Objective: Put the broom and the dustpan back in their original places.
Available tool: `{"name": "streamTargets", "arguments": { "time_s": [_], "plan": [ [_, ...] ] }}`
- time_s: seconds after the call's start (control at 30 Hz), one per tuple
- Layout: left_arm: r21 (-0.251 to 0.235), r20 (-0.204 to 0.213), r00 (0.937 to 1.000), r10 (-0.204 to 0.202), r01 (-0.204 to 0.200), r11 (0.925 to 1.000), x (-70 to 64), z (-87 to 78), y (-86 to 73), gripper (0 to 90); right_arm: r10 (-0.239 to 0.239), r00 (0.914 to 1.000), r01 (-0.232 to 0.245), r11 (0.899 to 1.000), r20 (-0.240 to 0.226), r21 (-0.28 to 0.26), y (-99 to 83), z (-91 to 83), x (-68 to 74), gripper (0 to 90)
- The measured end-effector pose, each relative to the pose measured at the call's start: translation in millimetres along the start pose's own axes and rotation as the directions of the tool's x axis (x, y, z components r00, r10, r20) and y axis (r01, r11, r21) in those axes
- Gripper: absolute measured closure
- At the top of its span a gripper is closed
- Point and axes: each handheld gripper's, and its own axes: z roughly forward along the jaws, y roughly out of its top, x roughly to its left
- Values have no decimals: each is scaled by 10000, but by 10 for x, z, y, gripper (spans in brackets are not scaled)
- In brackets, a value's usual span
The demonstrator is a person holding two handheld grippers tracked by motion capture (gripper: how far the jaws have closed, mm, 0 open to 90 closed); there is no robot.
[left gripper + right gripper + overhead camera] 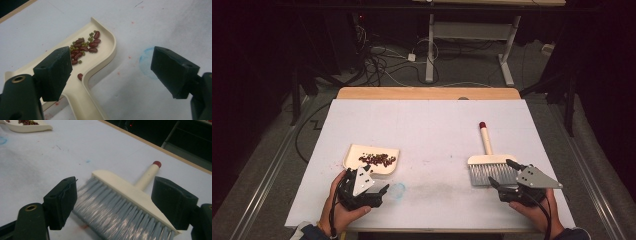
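Red and green beans [83, 46] gathered in cream plastic dustpan [388, 170] near table's left front (sweeping apparently done). Cream-handled grey-bristled brush [486, 165] lying flat at right. Left gripper [371, 189], right gripper [508, 176]: jaws wide apart, gripping nothing. Emptying pan left.

My left jaws hide part of the dustpan's handle [82, 100], which the lower edge cuts off; the brush's bristles [120, 212] blur and run off-frame.

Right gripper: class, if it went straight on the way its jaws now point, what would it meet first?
Most likely the brush. The right gripper has its jaws open either side of the grey bristles, which lie directly ahead; depth is hard to judge.
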Motion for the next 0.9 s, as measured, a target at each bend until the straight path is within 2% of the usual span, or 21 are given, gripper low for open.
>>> {"name": "streamTargets", "arguments": {
  "time_s": [0.27,0.4,0.8,0.9],
  "plan": [
    [-71,19,10000,24,-24,10000,-9,-3,6,168,-93,9994,101,9997,-347,238,-131,-9,100,211],
    [-68,1,10000,54,-54,10000,-13,-7,9,168,-174,9988,186,9995,-464,262,-139,-12,128,211],
    [-52,45,9999,151,-151,9999,-60,-33,10,168,-203,9983,206,9998,-538,54,-111,-41,164,211],
    [-73,64,9997,254,-253,9997,-76,-33,15,168,-194,9990,194,9998,-398,-15,-104,-75,165,211]
  ]
}}
